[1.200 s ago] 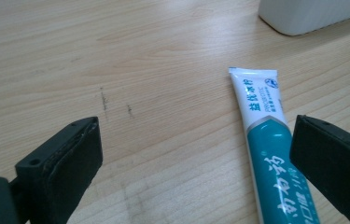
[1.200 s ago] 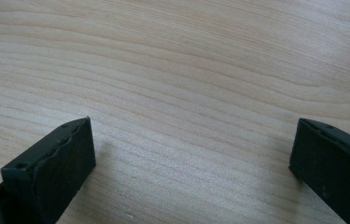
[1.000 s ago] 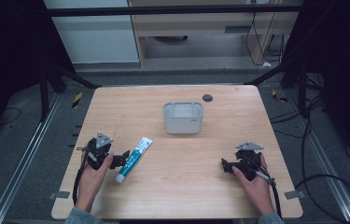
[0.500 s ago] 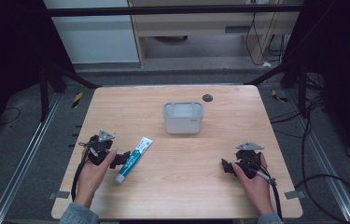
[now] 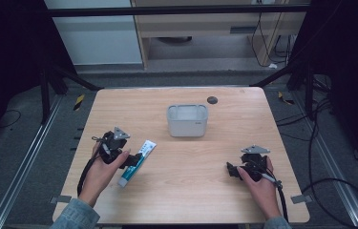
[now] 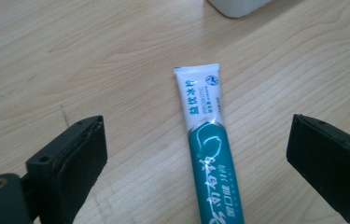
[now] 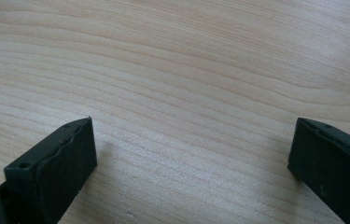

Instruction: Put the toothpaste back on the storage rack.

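Note:
A teal and white toothpaste tube (image 5: 136, 162) (image 6: 208, 154) lies flat on the wooden table (image 5: 181, 191), left of centre. My left gripper (image 5: 133, 160) (image 6: 196, 163) hovers over it, open, its two jaws standing wide on either side of the tube's teal half without touching it. My right gripper (image 5: 231, 171) (image 7: 191, 158) rests low over bare wood at the right of the table, open, with nothing between its jaws.
A white rectangular bin (image 5: 187, 120) (image 6: 238, 5) stands near the table's middle, beyond the tube. A small dark round object (image 5: 212, 100) lies by the far edge. Cables trail from both grippers toward the near edge.
The left gripper has edged right, bringing its jaws over the tube. The right gripper has barely moved.

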Tool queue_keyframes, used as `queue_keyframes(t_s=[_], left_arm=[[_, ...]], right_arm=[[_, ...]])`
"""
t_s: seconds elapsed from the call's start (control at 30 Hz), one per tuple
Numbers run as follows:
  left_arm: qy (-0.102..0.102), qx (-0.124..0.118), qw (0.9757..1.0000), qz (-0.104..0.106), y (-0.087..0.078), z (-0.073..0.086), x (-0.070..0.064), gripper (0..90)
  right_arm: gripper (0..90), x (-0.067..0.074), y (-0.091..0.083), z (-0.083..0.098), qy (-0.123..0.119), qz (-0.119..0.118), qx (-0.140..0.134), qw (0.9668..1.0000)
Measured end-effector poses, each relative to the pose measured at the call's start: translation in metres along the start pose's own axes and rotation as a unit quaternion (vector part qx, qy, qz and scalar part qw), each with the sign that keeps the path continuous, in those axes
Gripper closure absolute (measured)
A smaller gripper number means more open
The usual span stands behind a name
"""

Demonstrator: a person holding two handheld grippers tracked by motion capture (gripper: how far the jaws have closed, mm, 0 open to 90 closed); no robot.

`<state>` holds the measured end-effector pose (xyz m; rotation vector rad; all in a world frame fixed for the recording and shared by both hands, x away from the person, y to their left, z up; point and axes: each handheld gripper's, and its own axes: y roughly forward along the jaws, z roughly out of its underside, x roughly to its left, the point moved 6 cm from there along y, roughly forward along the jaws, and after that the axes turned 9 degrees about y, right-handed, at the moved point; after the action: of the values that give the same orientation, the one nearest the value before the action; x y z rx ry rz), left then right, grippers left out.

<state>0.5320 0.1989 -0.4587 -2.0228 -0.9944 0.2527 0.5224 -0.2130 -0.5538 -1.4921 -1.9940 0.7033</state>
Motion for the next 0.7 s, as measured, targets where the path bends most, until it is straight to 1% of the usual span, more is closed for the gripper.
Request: queue_keyframes(t_s=[0.07,0.13,0.2,0.33,0.43,0.5,0.57,0.6,0.63,0.7], left_arm=[[0.008,0.011,0.9998,0.015,0.0,-0.003,-0.003,3.8],[0.029,0.028,0.9991,0.016,0.002,-0.005,-0.004,3.8],[0.037,0.034,0.9986,0.018,0.003,-0.008,-0.006,4.5],[0.035,0.035,0.9983,0.032,0.007,-0.016,-0.009,4.5],[0.044,0.041,0.9976,0.035,0.01,-0.02,-0.01,6.7],[0.036,0.044,0.9976,0.039,0.012,-0.023,-0.009,9.1],[0.035,0.051,0.9971,0.044,0.015,-0.024,-0.01,10.3],[0.039,0.058,0.9965,0.046,0.017,-0.024,-0.011,11.4],[0.042,0.07,0.9956,0.046,0.02,-0.023,-0.012,11.8],[0.043,0.084,0.9944,0.047,0.026,-0.021,-0.012,16.0]], right_arm=[[1.1,0.0,0.0,0.0,0.0,0.0,0.0,1.0],[1.1,0.0,0.0,0.0,0.0,-0.001,0.0,1.0],[0.9,0.0,0.0,0.0,0.0,-0.001,0.0,1.0],[0.9,0.0,0.0,0.0,0.001,-0.002,0.0,1.0],[0.9,0.0,0.0,0.0,0.0,0.0,0.0,1.0],[0.8,0.0,0.0,0.0,0.0,0.0,0.0,1.0],[0.8,0.0,0.0,0.0,0.001,-0.001,0.0,1.0],[0.8,0.0,0.0,0.0,0.001,-0.001,0.0,1.0],[0.8,0.0,0.0,0.0,0.001,-0.001,0.0,1.0],[0.7,0.0,0.0,0.0,0.001,-0.001,0.0,1.0]])
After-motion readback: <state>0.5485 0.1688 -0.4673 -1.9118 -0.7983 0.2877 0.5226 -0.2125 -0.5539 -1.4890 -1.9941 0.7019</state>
